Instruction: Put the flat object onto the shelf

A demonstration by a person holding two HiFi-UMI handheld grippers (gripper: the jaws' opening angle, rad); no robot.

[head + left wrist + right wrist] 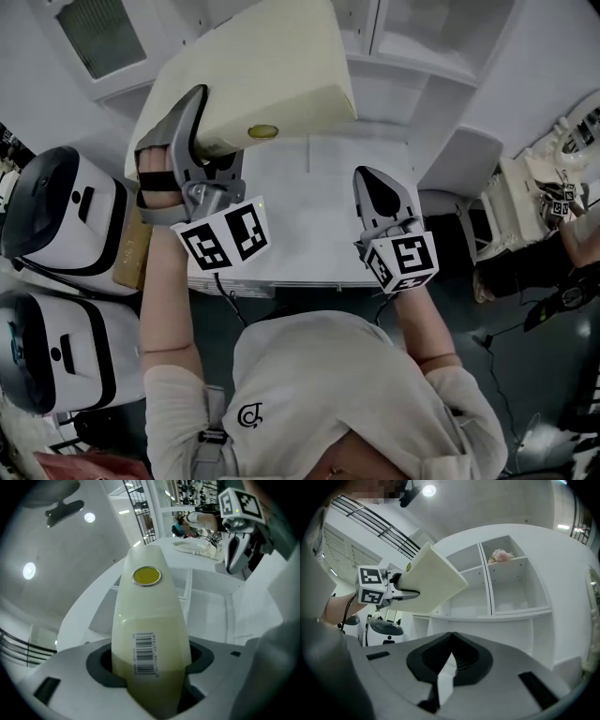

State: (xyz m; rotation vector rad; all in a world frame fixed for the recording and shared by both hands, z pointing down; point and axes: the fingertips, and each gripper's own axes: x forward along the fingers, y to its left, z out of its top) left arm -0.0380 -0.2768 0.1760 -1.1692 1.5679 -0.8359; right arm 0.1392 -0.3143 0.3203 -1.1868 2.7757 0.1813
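Note:
The flat object is a large cream slab with a round yellow sticker and a barcode on its edge. My left gripper is shut on its near edge and holds it tilted in the air above the white shelf unit. In the left gripper view the slab fills the gap between the jaws of the left gripper. The right gripper view shows the slab held up in front of the shelf compartments. My right gripper hangs to the right, shut and empty.
A pink flower sits in an upper shelf compartment. Two white and black machines stand at the left, with a tan object beside them. A cluttered white table is at the right.

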